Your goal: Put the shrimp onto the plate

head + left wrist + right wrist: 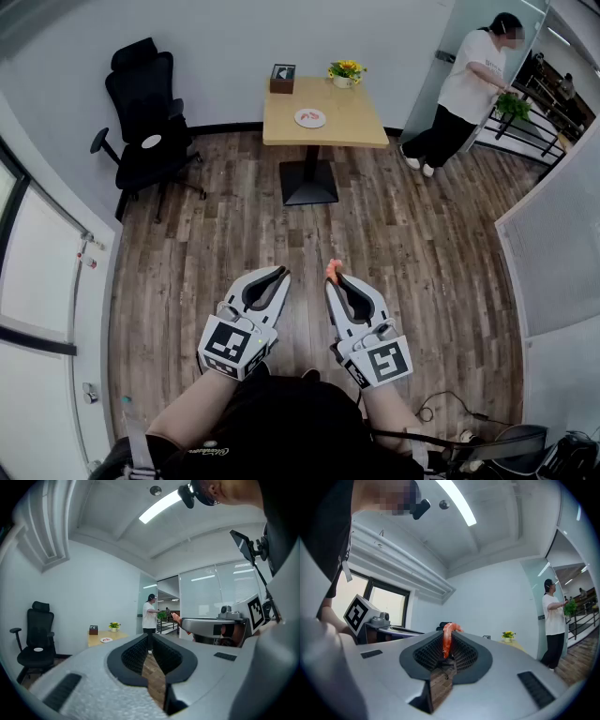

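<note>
The right gripper [336, 278], held low and close in front of the person's lap, is clamped on the shrimp [447, 640]. Its orange body curls up past the jaw tips, a firm pinch that probably keeps it secure for carrying. Just to its left, the left gripper [279, 273] has its jaws drawn together on nothing and looks idle. Well ahead of both tips, across the wooden floor [394, 234], stands the table [356, 127] with the plate [310, 118], which has pinkish pieces on it. Given that gap, carrying seems the step in hand. Farther right, a person [469, 84] stands.
</note>
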A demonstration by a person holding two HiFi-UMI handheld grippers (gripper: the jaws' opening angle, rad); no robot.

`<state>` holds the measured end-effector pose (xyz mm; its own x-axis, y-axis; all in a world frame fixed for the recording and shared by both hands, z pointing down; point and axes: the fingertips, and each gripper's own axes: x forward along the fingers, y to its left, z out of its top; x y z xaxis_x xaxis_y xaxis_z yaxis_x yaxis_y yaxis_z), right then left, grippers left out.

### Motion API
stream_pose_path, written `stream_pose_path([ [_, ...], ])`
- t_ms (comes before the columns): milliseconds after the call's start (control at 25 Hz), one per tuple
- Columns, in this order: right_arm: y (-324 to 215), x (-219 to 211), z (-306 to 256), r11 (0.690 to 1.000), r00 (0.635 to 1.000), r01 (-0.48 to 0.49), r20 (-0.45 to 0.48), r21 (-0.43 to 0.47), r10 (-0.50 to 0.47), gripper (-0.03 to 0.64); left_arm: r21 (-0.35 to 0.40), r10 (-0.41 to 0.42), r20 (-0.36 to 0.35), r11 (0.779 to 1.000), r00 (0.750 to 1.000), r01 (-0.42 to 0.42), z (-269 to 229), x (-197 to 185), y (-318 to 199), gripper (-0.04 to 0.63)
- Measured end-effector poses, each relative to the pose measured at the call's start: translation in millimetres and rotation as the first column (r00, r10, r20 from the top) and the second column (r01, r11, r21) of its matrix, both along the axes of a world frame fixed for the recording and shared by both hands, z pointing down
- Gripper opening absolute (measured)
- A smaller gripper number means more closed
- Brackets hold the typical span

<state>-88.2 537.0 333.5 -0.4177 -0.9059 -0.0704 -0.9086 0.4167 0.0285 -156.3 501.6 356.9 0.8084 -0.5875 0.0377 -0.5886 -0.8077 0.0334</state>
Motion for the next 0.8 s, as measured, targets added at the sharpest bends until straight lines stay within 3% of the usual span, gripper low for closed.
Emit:
stream_pose_path([
  [240,1,1,1,1.000,1.000,0.019,-0.003,-0.009,-0.019,0.052,0.004,0.001,0.008,1.000,1.000,-0.001,-2,4,2,0.026],
  [440,2,9,3,0.998,0.998,0.054,0.046,-0.018,-0.053,0.051,0.004,0.000,0.013,1.000,1.000,0.000,1,14,4,0.026],
  [800,11,55,0,0.998,0.997,0.063,0.053,-0.001,-0.063,0.051,0.014,-0.026,0.022,1.000,0.999,0.026,0,52,12,0.026],
])
